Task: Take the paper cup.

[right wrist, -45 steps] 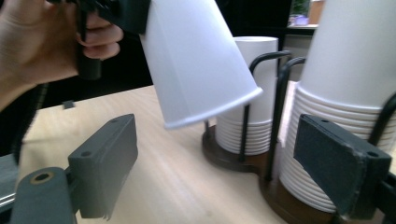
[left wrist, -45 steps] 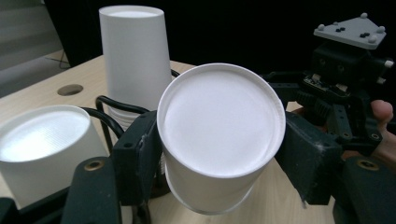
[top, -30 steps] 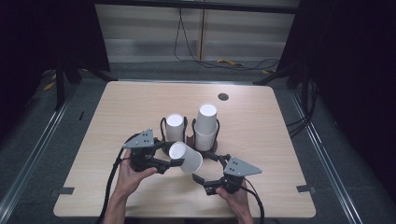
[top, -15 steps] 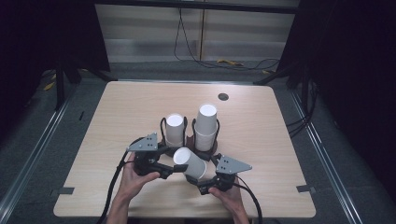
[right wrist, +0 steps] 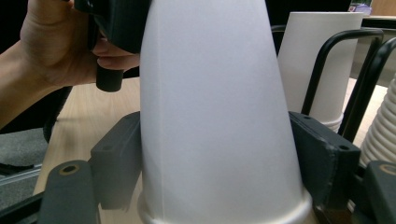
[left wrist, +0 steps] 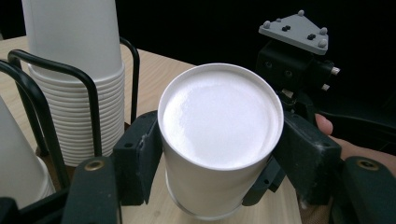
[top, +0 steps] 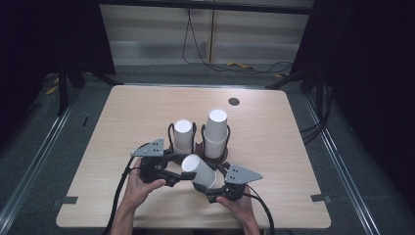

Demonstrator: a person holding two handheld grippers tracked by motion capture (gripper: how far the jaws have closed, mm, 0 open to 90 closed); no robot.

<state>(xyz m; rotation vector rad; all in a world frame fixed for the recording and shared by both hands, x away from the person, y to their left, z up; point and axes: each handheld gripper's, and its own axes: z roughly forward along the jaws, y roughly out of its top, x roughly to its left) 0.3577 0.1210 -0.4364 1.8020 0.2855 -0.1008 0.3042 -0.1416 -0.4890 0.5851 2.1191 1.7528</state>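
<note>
Paper cup (top: 199,171) lies tilted in the lower middle of the high view, held above the table (top: 122,112) between the two grippers, its closed base toward the upper left and its rim toward the lower right. The left gripper (top: 172,177) clamps it near the base: in the left gripper view both black pads press the white wall just under the round base (left wrist: 220,119), and the cup's lower end is cut off by the bottom edge of that frame. The right gripper (top: 211,188) has just been closing its jaws with the cup between them; in the right gripper view both pads (right wrist: 322,158) touch the cup's wall close above the rolled rim (right wrist: 224,212), while the cup's top runs out of the frame. The left hand (right wrist: 56,46) is partly cut off at the upper left of that view.

Behind the cup, two stacks of white cups stand base up in a black wire holder (top: 198,134): a shorter stack (top: 183,136) and a taller stack (top: 216,132). The holder's base is mostly hidden behind the grippers. No brand, label or writing can be read on any cup or gripper. A small dark disc (top: 234,101) sits toward the table's far edge; what it is cannot be made out.
</note>
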